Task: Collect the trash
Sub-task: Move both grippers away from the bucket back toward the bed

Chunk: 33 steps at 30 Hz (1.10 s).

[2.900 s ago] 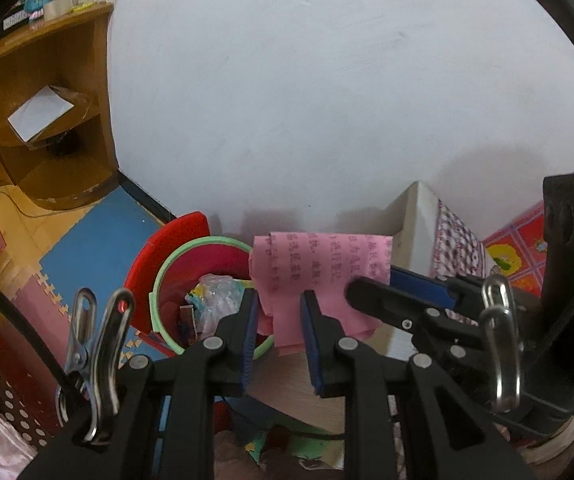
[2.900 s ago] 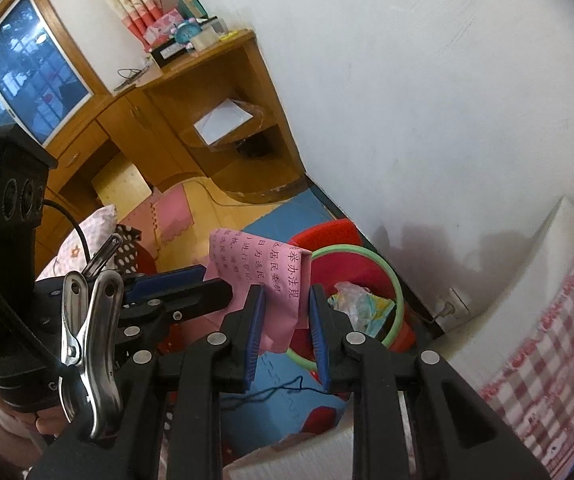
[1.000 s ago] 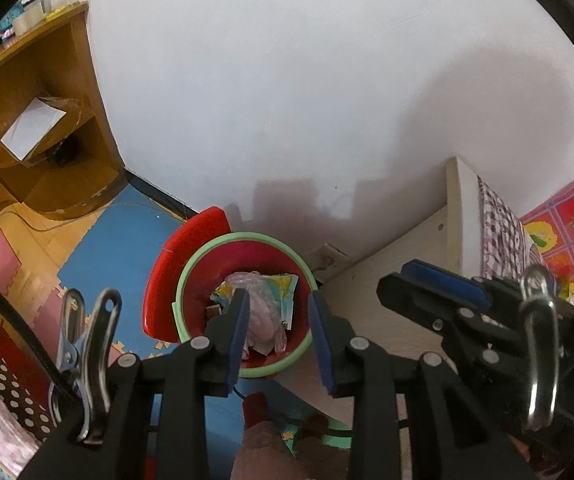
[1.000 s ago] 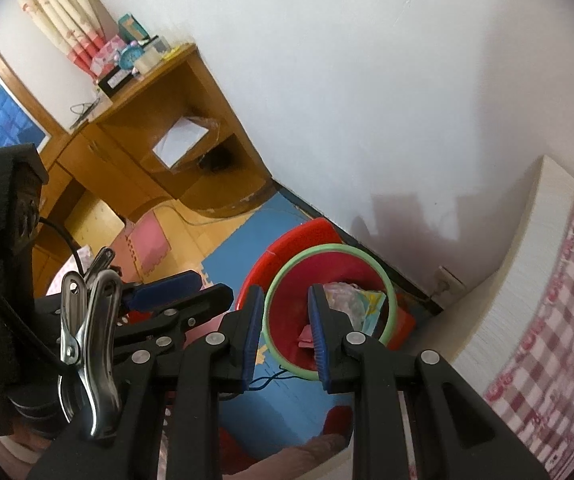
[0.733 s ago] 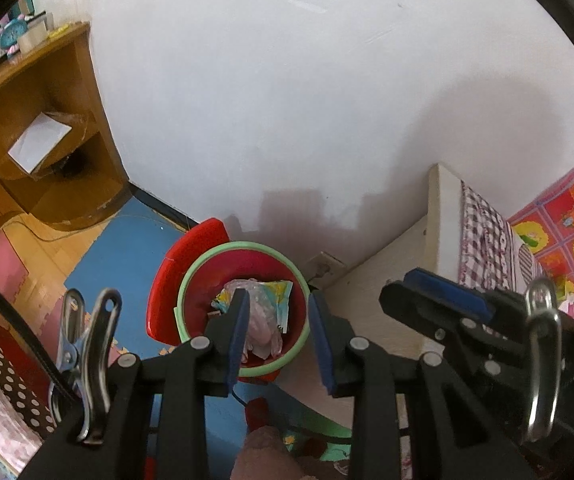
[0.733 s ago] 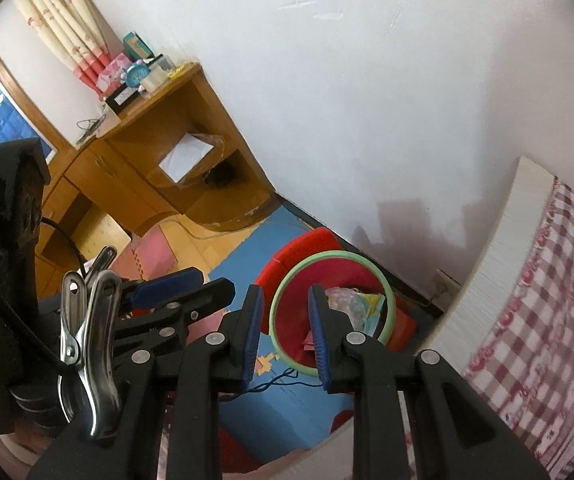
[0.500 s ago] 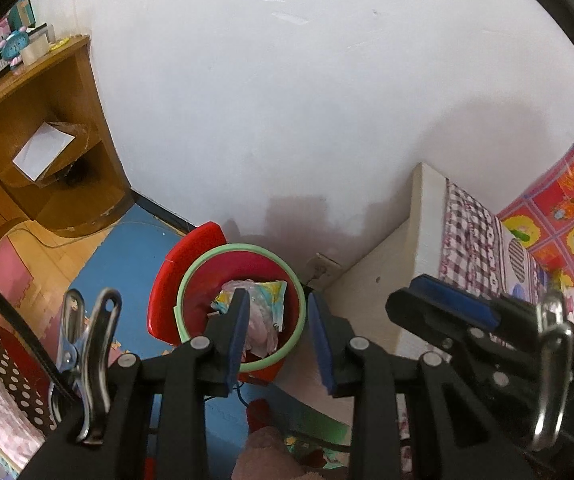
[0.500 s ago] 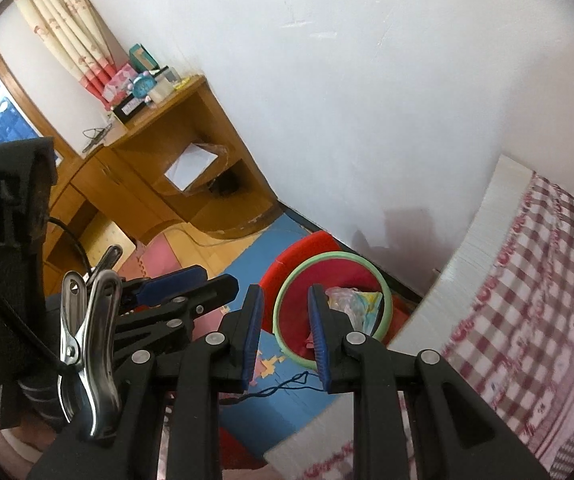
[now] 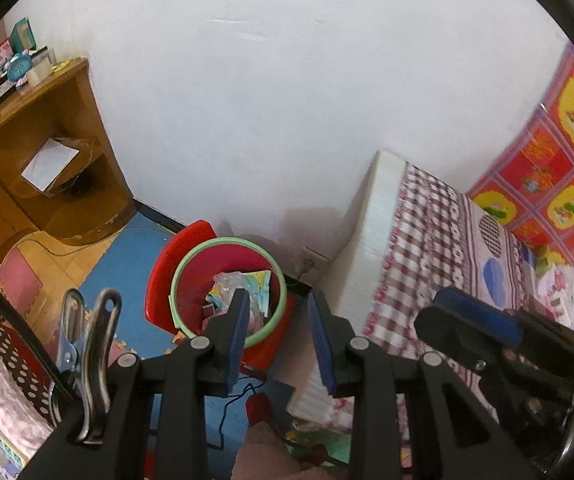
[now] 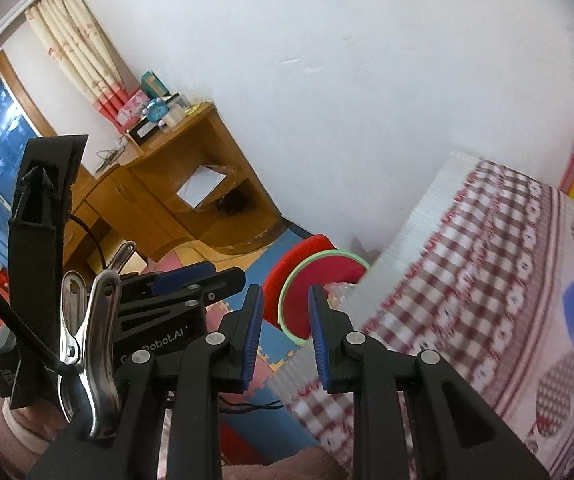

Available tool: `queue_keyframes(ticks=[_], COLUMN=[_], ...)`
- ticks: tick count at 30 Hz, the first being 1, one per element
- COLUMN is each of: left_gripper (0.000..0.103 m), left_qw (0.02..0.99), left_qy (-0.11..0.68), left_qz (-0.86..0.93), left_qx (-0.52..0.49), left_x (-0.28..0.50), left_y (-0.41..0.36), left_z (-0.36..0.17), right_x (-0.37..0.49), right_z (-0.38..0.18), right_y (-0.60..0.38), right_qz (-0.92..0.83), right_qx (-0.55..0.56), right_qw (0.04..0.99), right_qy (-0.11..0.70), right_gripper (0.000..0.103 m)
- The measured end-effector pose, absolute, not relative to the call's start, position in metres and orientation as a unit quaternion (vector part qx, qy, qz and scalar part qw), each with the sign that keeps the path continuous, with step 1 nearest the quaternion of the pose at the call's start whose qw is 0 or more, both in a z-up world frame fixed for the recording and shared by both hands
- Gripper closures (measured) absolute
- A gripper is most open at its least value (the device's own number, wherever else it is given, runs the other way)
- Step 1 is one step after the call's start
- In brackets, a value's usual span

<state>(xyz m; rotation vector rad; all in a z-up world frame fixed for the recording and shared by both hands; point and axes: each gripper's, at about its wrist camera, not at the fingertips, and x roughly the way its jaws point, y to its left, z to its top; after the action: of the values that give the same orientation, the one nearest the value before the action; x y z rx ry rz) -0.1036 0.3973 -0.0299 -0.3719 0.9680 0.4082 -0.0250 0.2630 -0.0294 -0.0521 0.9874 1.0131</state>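
Both tools empty above the bin

I hold left tool and right tool parted over the green-rimmed red plastic bin; next, seek bed-edge litter.

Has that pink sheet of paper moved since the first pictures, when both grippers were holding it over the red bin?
Yes. It has left both grippers and gone down into the red bin, among the wrappers there.

Even, bright indoor light is seen on the white wall, with a soft shadow at its foot. Straight lines are bent by fisheye distortion and corners are vignetted black. The checked bed is smeared by motion blur in the right wrist view.
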Motion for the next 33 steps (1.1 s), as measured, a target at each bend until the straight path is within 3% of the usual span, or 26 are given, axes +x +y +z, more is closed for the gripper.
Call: queue_keyframes(ticks=[18,33], left_gripper=[0.072,0.072], left_qw=[0.873,0.887], left_qy=[0.453,0.454], left_qz=[0.131,0.03], left_qx=[-0.127,-0.078], left_x=[-0.101,-0.053], left_y=[0.256,0.147], left_z=[0.001,0.013], right_x=[-0.043,-0.028], right_z=[0.004,0.017], right_y=[0.105,0.006], right_qz=[0.387,0.299], right_qx=[0.023,0.054], right_qw=[0.817,0.858], right_qy=[0.427,0.415], right_gripper=[0.079,0.078])
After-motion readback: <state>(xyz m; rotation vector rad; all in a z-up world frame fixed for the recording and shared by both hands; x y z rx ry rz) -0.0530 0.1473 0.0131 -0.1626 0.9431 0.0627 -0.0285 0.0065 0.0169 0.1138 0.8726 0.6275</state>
